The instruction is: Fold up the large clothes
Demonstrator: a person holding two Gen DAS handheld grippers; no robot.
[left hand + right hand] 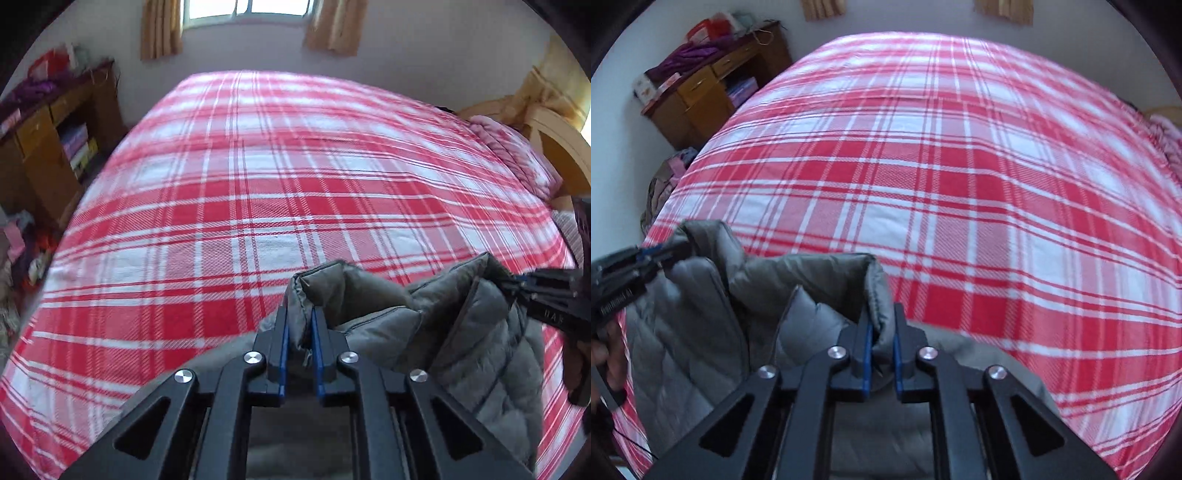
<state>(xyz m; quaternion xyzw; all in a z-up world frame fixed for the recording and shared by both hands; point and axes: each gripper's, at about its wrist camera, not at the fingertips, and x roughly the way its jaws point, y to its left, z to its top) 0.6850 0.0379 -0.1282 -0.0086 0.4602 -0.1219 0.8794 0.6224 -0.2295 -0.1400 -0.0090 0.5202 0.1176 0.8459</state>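
A grey quilted puffer jacket [476,347] hangs at the near edge of a bed with a red and white plaid cover [280,184]. My left gripper [300,314] is shut on one rim of the jacket's top edge, grey fabric pinched between its blue pads. In the right wrist view the same jacket [701,332] sags between both tools, and my right gripper [881,314] is shut on the other rim of that edge. Each gripper shows in the other's view: the right one [513,284] at the right edge, the left one [670,251] at the left.
A wooden desk [48,147] piled with clothes and boxes stands left of the bed. Clothes lie heaped on the floor [18,258] beside it. A curtained window [247,11] is behind the bed; a pink pillow [517,151] and a wooden headboard [554,136] are at the right.
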